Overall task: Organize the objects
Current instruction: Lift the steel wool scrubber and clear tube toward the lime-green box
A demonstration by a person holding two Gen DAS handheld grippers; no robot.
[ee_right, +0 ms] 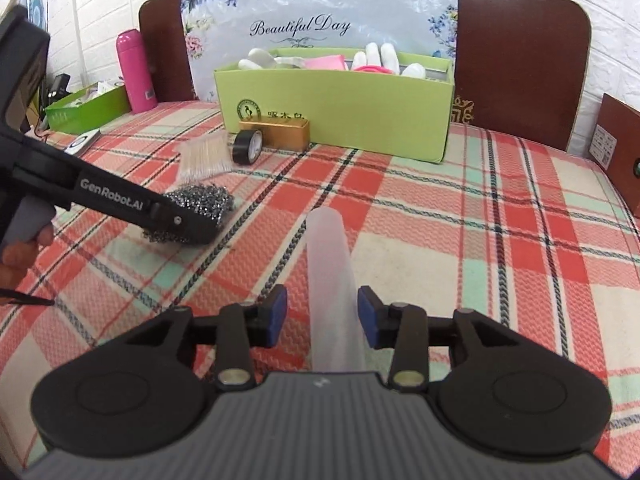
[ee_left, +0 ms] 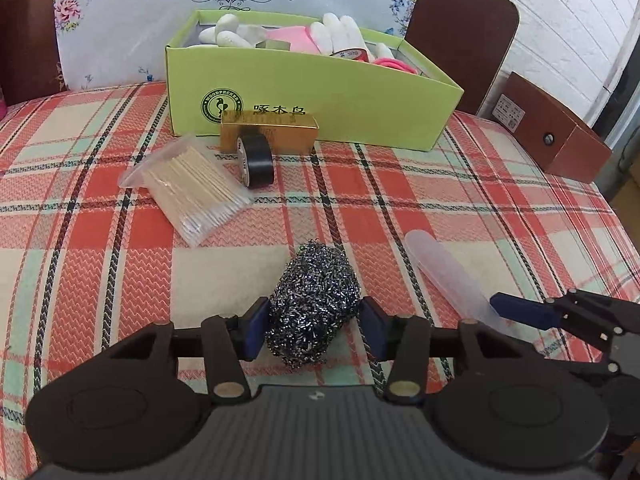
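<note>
Right up front, the left gripper (ee_left: 314,330) has its blue pads on either side of a steel wool scrubber (ee_left: 314,304) sitting on the plaid tablecloth (ee_left: 100,280). The pads look close to it, but whether they're actually squeezing it, can't tell. Over on the other side, the right gripper (ee_right: 322,316) straddles a frosted plastic tube (ee_right: 330,280) lying flat; there's a gap on the left side, so the jaws are apart, not clamped. Further back: a bag of cotton swabs (ee_left: 190,190), a roll of black tape (ee_left: 256,156) standing on edge against a gold box (ee_left: 276,132), and right behind that a green box (ee_left: 340,96) with white gloves (ee_left: 340,34) inside.
</note>
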